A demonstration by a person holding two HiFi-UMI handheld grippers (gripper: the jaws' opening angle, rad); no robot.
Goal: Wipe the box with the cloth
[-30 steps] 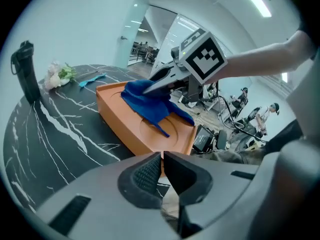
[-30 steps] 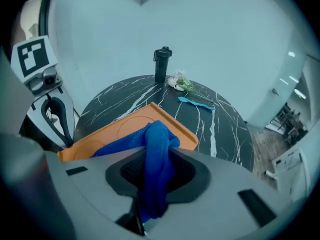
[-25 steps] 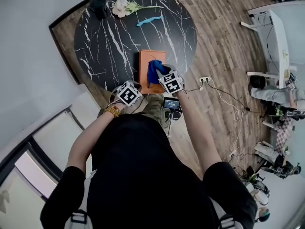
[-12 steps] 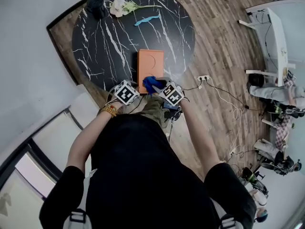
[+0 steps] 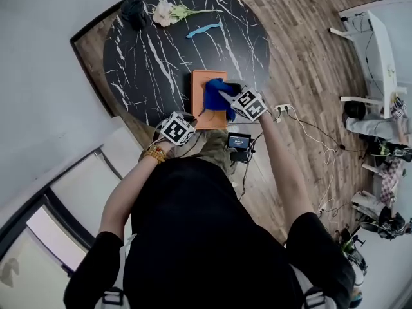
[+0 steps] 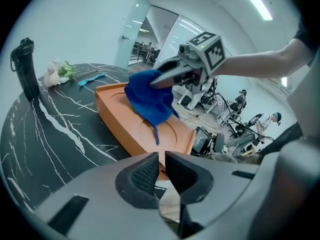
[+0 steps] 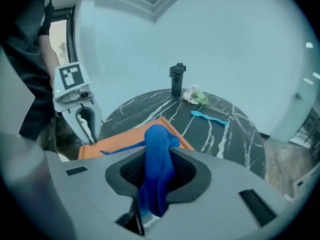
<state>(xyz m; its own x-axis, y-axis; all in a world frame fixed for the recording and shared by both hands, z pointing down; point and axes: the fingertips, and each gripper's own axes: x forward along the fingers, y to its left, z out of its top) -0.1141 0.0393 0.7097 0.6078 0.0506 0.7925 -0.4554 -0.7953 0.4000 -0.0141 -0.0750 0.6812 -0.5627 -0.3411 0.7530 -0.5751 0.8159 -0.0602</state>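
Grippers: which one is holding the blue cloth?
The right gripper: its jaws clamp the blue cloth over the orange box; the left gripper is shut, empty.

Beyond right gripper (image 5: 225,96): bare table (image 5: 148,69) open on its left; bottle (image 5: 134,11), flower (image 5: 164,11) and blue utensil (image 5: 205,29) crowd the far edge.

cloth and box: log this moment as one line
step: wiping | right gripper: shut on blue cloth over orange box | left gripper: shut, empty, at box's near end
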